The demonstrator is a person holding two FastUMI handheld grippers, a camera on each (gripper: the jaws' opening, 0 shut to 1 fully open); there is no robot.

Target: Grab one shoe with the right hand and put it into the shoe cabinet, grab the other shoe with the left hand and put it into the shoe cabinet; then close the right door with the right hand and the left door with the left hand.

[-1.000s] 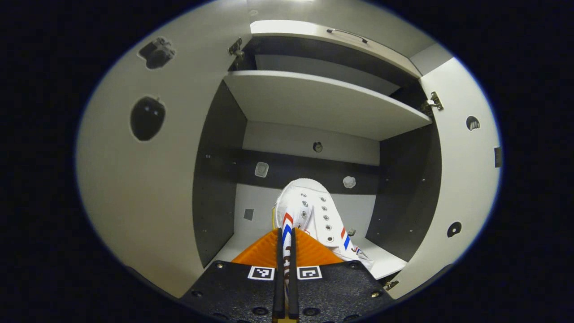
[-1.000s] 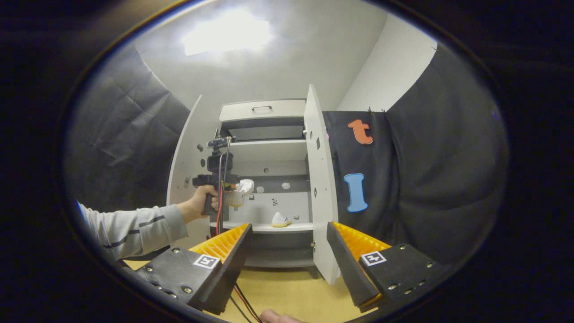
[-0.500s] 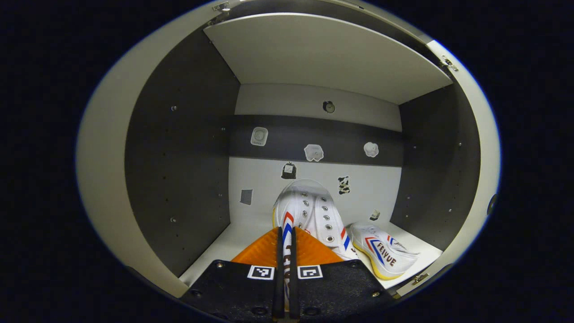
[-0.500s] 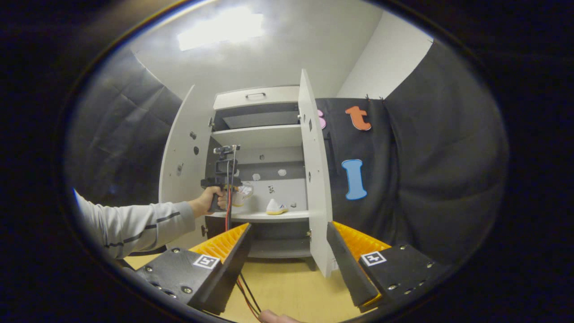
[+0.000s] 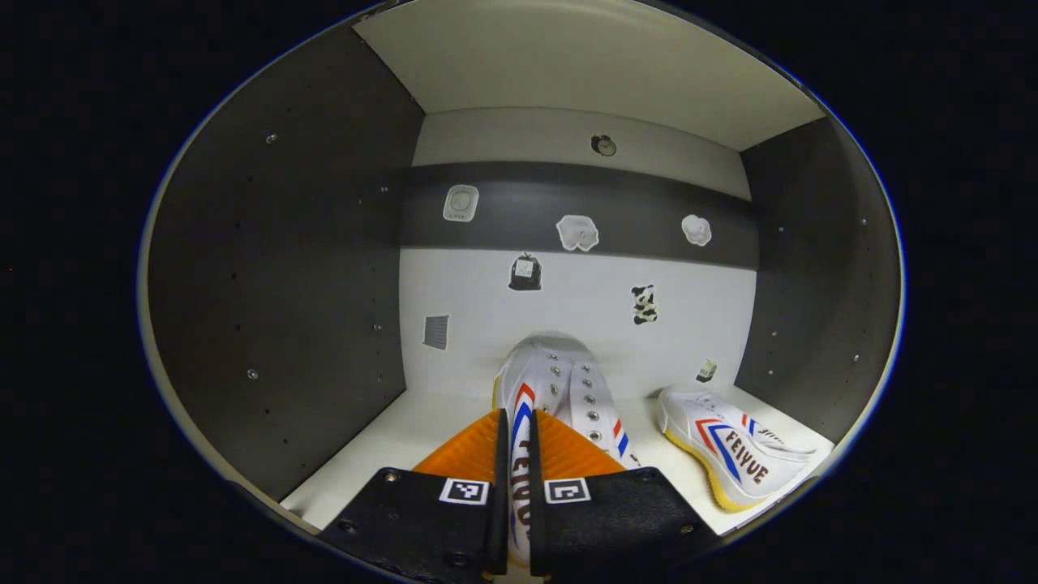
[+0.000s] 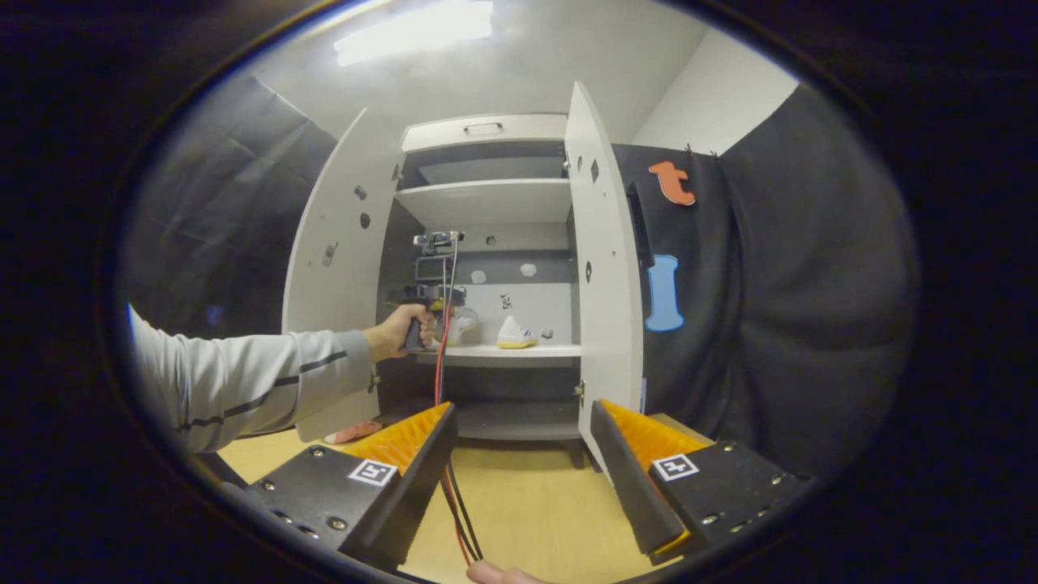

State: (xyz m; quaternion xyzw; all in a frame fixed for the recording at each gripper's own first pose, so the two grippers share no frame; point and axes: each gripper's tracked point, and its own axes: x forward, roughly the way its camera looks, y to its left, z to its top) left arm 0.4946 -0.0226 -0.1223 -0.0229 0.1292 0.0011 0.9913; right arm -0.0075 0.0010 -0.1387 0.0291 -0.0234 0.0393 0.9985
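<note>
Deeper into the cabinet (image 5: 284, 243) now, the left gripper (image 5: 516, 462) pinches a shoe (image 5: 559, 389), toe toward 12 o'clock — other shoe (image 5: 730, 442) at 2. Right gripper (image 6: 523, 454) waits wide open, empty.

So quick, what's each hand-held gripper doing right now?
Left hand-held gripper: closed on a white shoe, inside the cabinet.
Right hand-held gripper: open, holding nothing.
</note>
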